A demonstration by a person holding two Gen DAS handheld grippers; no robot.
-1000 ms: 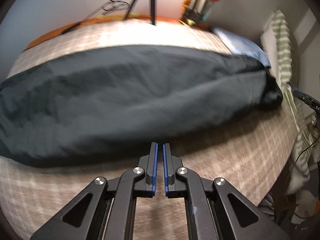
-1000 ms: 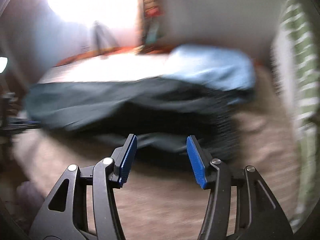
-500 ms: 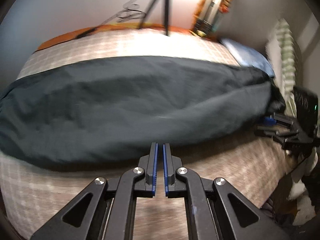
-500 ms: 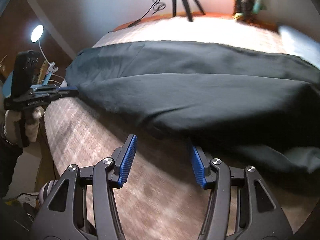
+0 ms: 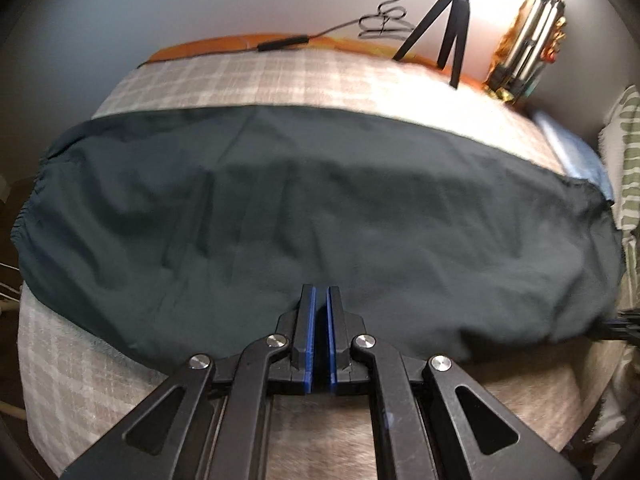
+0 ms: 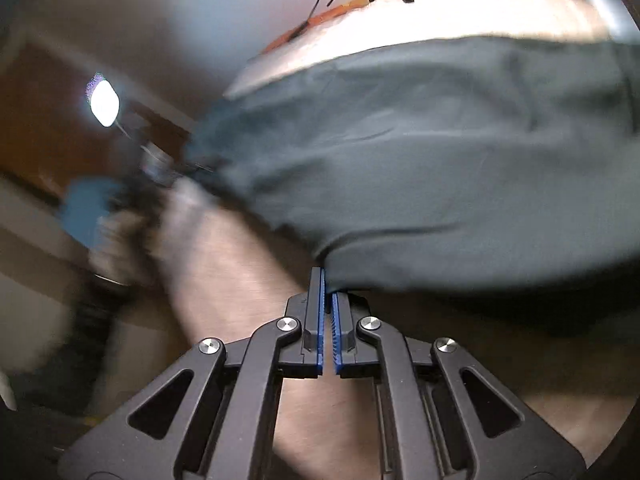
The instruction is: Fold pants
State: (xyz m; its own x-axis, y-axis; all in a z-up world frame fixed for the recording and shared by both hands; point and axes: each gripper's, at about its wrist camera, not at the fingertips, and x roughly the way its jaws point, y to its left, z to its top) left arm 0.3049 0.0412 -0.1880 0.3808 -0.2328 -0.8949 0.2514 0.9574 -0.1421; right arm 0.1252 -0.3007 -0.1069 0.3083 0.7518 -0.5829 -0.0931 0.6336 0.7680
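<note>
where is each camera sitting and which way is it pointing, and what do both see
Left wrist: sits on the left gripper, looking down along its shut fingers across the dark pants on the checked blanket; only the gripper shows.
Right wrist: sits on the right gripper, looking along the pants from one end, its pads pinching the near edge; a blurred hand shows at the left.
Shared: the pants, the blanket, the tripod at the far edge.
</note>
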